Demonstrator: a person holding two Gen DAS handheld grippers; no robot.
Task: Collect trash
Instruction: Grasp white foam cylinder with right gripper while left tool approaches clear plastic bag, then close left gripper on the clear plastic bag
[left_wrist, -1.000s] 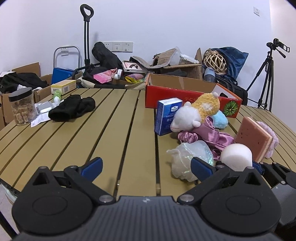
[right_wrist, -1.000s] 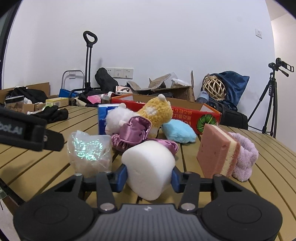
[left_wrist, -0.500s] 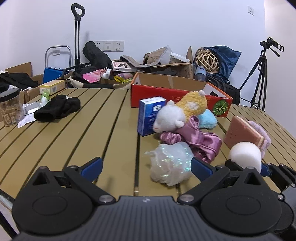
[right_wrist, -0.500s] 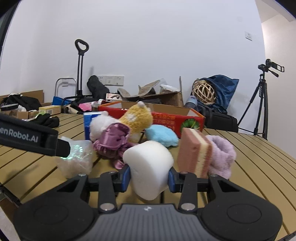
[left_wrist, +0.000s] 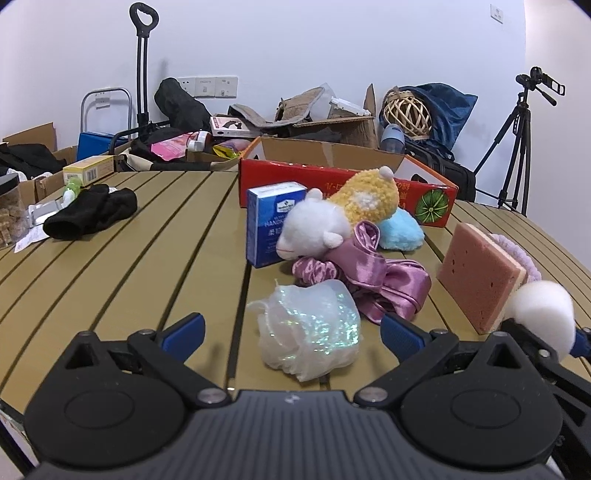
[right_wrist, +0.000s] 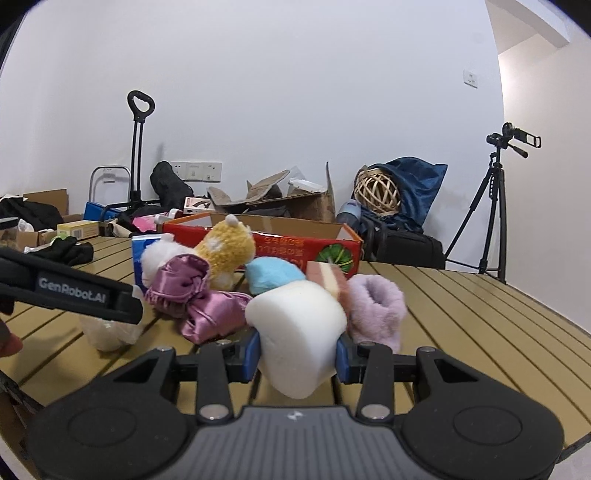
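Near: right gripper (right_wrist: 297, 357) clamps a white foam block (right_wrist: 295, 332) off the table (right_wrist: 480, 314) — prob. bound for the red box (right_wrist: 325, 247). Left gripper (left_wrist: 291, 328) gapes wide, empty, lined up on a shiny wrapper (left_wrist: 310, 328) just ahead. Farther: plush toys (left_wrist: 332, 218) — box behind.

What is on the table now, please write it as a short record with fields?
surface: slatted wooden table
left gripper: open, crinkled shiny plastic wrap between its fingers, not gripped
right gripper: shut on white foam block
pile: blue box, plush toy, purple satin cloth, pink sponge
behind pile: red cardboard box
far left: black cloth
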